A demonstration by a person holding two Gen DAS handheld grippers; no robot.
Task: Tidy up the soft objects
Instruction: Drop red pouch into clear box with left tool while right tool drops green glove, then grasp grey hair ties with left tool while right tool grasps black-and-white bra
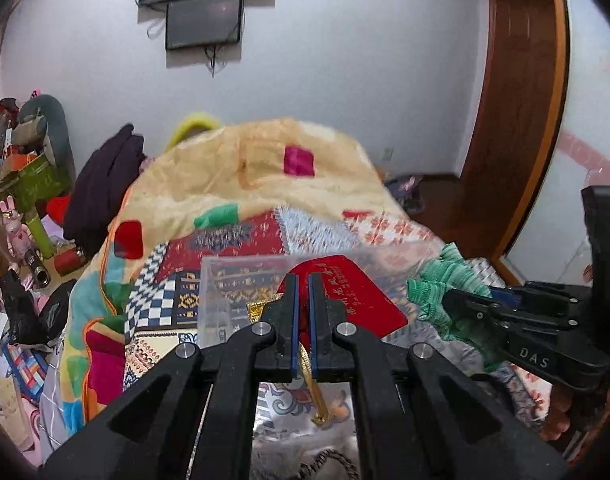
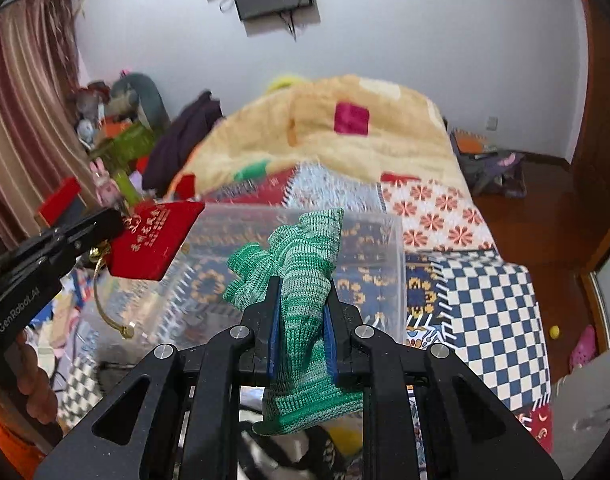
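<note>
- Nearest in the left wrist view, the left claw [image 1: 303,280] is seen clamped on a red pouch [image 1: 353,292]; the blue pads are nearly together, with red cloth and a gold drawstring [image 1: 315,384] pinched between them.
- The pouch is flat and velvety, printed with gold characters, and its cord hangs slack below the claw, ending in a small gold tip.
- In the right wrist view, the right claw [image 2: 301,304] is seen gripping a green knitted glove [image 2: 301,264]; the cuff droops beneath the pads and the fingers of the glove splay upward, limp and crumpled.
- Both soft items are held in the air, just above or at the near rim of a clear plastic box [image 2: 389,240]; neither has been released.
- The box stands on the bed [image 2: 493,304], on a patchwork cover of checks and flower prints. Whether anything already lies in it cannot be told through its clear walls.
- The task is judged to be at an early or middle stage: two items are gathered, and placing them is still to be done.
- Farther off, a yellow blanket [image 1: 241,168] with coloured squares is heaped on the bed, blurred.
- Beyond it, dark clothing [image 1: 105,184] and a cluttered shelf of toys are seen against the wall.
</note>
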